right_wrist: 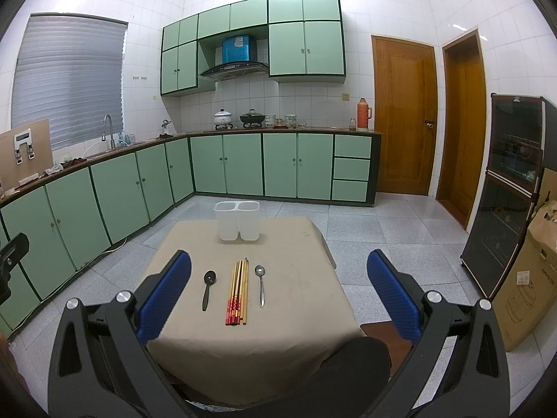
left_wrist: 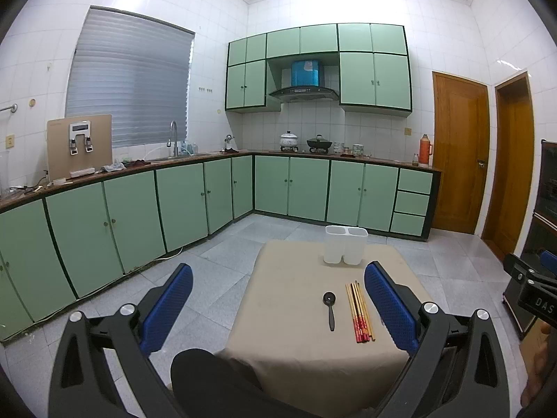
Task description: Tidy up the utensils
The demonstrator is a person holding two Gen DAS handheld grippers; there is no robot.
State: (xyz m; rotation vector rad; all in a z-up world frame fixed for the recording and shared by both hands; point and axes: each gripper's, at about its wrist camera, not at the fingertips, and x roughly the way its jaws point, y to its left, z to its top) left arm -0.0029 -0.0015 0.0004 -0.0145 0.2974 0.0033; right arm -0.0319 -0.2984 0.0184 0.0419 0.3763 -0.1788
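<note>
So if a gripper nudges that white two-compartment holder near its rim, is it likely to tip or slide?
The white holder looks like thin plastic and empty, so probably light. It stands taller than its base is deep, so a push near the rim may tip it. On the tablecloth a low push would more likely slide it, perhaps bunching the cloth.

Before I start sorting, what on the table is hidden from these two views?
- Metal spoon: hidden in the left wrist view behind the left tool's right finger; visible only in the right wrist view.
- White holder: its inside is hidden by its walls in both views.
- Chopsticks: count unclear, too tightly bundled.
</note>
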